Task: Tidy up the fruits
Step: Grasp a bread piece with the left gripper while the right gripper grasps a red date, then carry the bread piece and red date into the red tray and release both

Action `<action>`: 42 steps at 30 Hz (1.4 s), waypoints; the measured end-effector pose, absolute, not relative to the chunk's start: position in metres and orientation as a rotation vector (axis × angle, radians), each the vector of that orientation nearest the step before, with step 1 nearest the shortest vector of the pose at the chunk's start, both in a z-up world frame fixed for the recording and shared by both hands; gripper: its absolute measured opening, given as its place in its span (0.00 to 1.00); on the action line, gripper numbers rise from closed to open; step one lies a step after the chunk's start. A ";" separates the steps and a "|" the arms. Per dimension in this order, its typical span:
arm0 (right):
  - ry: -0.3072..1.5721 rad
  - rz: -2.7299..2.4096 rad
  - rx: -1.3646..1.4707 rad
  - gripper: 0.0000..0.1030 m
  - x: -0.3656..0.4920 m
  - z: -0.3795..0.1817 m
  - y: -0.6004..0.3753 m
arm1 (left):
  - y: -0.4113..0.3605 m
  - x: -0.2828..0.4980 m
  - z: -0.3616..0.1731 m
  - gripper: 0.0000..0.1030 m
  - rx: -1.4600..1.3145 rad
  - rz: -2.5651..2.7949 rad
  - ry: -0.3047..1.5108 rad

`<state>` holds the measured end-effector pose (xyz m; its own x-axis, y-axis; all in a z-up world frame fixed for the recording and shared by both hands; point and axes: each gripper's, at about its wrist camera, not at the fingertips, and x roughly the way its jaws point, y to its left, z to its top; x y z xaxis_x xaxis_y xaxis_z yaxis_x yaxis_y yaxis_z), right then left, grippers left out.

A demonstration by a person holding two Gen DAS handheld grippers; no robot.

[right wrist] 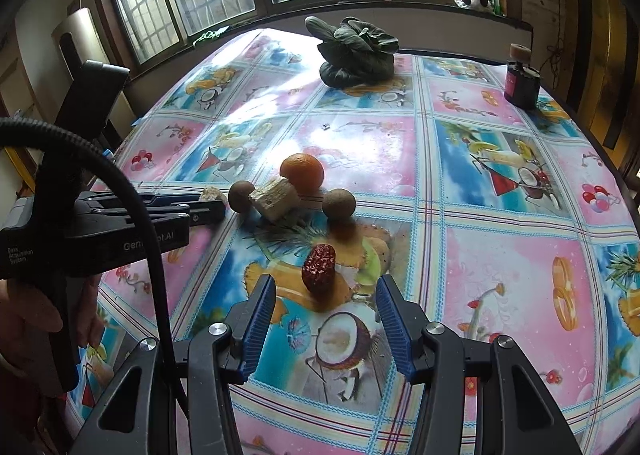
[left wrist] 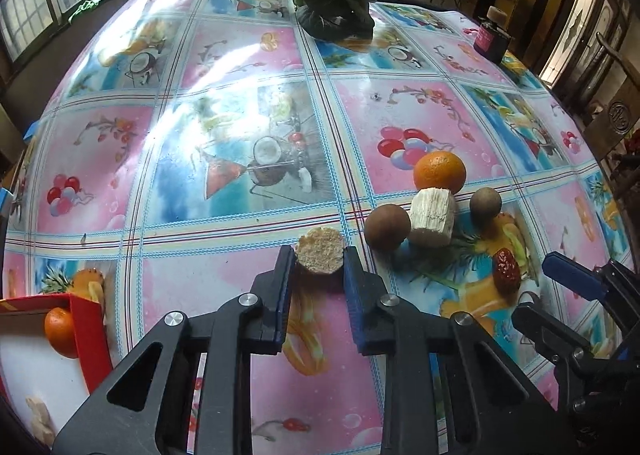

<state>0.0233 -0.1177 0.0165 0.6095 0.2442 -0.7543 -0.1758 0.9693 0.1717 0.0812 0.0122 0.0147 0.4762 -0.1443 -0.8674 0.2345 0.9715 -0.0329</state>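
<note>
My left gripper (left wrist: 320, 259) is shut on a short pale sugarcane piece (left wrist: 320, 250), held just above the table; it also shows in the right wrist view (right wrist: 212, 195). To its right lie a brown round fruit (left wrist: 387, 226), a white sugarcane chunk (left wrist: 433, 221), an orange (left wrist: 439, 171), a second brown fruit (left wrist: 485, 205) and a red date (left wrist: 507, 269). My right gripper (right wrist: 326, 295) is open, with the red date (right wrist: 319, 267) just ahead between its fingers. A red box (left wrist: 90, 331) at the left holds an orange (left wrist: 60, 331).
A leafy green vegetable (right wrist: 356, 53) lies at the table's far side. A dark bottle (right wrist: 521, 83) stands at the far right corner. The flowered tablecloth (right wrist: 500, 255) covers the table. Windows run behind.
</note>
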 end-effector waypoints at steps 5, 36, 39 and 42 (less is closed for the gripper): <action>0.887 0.268 0.044 0.49 0.033 0.016 -0.105 | 0.016 0.071 0.023 0.23 0.099 -0.224 1.036; 0.819 0.499 0.014 0.18 -0.033 0.045 -0.001 | 0.125 -0.053 0.066 0.23 -0.009 -0.115 0.964; 0.817 0.528 -0.001 0.18 -0.038 0.047 0.014 | 0.138 -0.060 0.067 0.23 -0.014 -0.088 0.959; 0.814 0.550 -0.017 0.18 -0.041 0.049 0.028 | 0.148 -0.066 0.067 0.23 -0.017 -0.062 0.946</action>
